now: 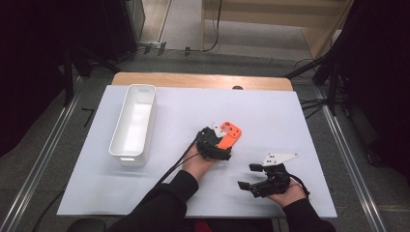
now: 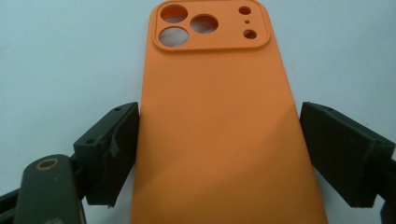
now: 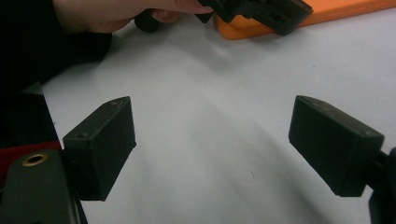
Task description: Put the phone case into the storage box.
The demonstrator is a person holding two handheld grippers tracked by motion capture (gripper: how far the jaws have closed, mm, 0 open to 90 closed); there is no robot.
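Your left tongs (image 2: pixel 219 154) straddle the orange case (image 2: pixel 217 126), which lies flat on the white desk (image 1: pixel 270 121) near its middle, camera cutout pointing toward the far edge. In the left gripper view the left pad (image 2: pixel 123 149) sits right against the case's long edge, while the other pad stands just off the opposite edge, so the grip looks unfinished: jaws narrowed around the case but not yet pinching it from both sides.

The main risk is a one-sided squeeze. If one pad arrives first, it can shove the case sideways across the smooth sheet instead of clamping it, and the case may twist out from between the pads.

The case is soft and thin-walled. Pinch it hard across its width and it can bow or buckle, then pop out as you lift.

You are holding near the plain end, well away from the cutout end. Lift from there and the far end may droop or drag, levering the case loose.

The pads also sit low against the desk; if they ride above the case's rim, they could slip over its top.

Your right tongs (image 1: pixel 252 176) rest wide and empty near the desk's near right corner, well apart from the case. The white bin (image 1: pixel 134 123) stands along the left side of the desk; a loose grip could drop the case on the way over, if that is where it goes.
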